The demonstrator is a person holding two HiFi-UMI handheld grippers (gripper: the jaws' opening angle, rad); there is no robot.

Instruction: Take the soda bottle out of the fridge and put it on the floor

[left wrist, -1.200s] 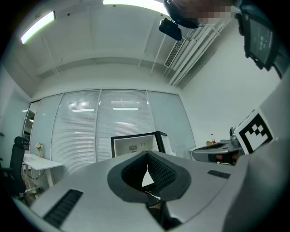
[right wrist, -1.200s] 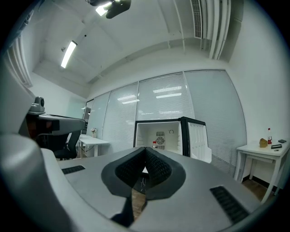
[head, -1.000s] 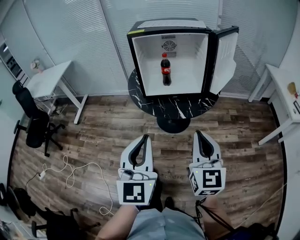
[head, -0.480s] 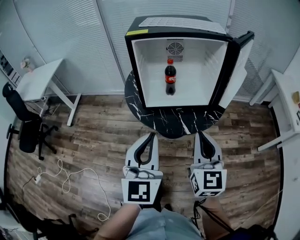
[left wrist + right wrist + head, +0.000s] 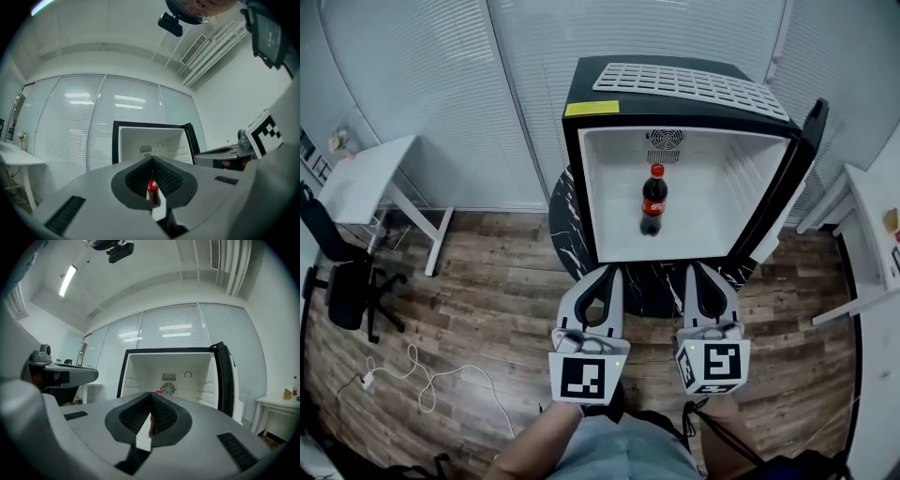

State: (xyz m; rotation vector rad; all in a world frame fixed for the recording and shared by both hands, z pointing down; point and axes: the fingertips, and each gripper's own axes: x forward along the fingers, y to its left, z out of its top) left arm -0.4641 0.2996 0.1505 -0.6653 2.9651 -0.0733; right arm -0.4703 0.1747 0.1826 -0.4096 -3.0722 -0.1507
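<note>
Okay, head view: the soda bottle (image 5: pixel 654 200) stands upright in the middle of the open fridge (image 5: pixel 609 178), alone on its white bottom, well clear of both side walls. The fridge sits on a round black marble tabletop (image 5: pixel 649 281), with its door (image 5: pixel 787 178) swung out to the person's right. The left gripper (image 5: pixel 609 274) and the right gripper (image 5: pixel 697 269) are held side by side, just short of the fridge's lower edge and not touching the bottle. Both have their jaws together and hold nothing. The step in hand looks like the approach. To do it well, one gripper's jaws would need to spread before entering, come in level at the bottle's body below the label, and close squarely so it does not tip. Only this view shows the wooden floor (image 5: pixel 487 281) where the bottle must go. Left gripper view: the jaws meet at the tips and the bottle shows through the gap beneath them, so this gripper is lined up on it. Right gripper view: the jaws are closed too and the bottle is nearly hidden behind them, but the rear fan (image 5: pixel 168 388) shows plainly.
</note>
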